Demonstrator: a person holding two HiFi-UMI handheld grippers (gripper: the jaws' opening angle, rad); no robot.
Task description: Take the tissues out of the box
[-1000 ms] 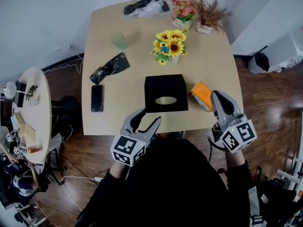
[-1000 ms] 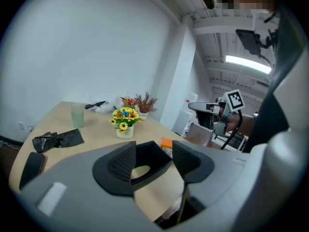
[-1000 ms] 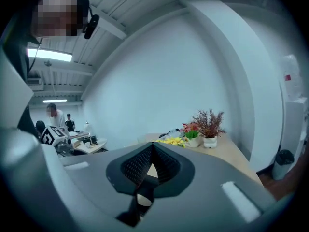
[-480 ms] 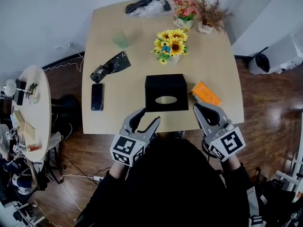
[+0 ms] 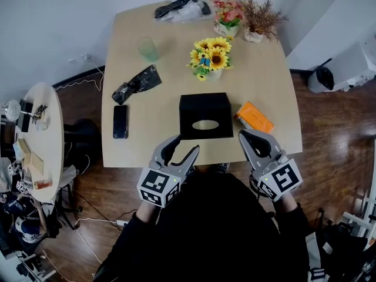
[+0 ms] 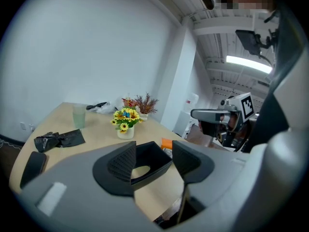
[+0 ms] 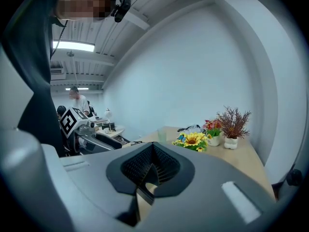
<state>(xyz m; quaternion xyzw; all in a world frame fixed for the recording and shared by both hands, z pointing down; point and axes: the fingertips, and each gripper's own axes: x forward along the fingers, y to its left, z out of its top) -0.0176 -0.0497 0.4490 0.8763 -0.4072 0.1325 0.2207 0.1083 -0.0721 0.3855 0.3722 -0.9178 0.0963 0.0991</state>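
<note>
Black tissue box sits centre, near the front edge of the table, with its oval slot facing up. Slot looks pale inside, no sheet poking out that I can see, and no loose tissue on the tabletop. Orange pack lies just beside the box on its right. Sunflower pot stands behind, and phone and black bag are well off to the left. Left gripper hangs at the front edge just short of the box, jaws spread, nothing btwn them. Right gripper is near the box's front right corner, jaws pressed together, empty.

Risks, as I judge:
- Box prob. light — a pull on a sheet w/o bracing could lift or drag the whole box twd the edge.
- Shallow pinch at the slot may tear the sheet or slip.
- Right claw swinging in could knock the orange pack.
</note>
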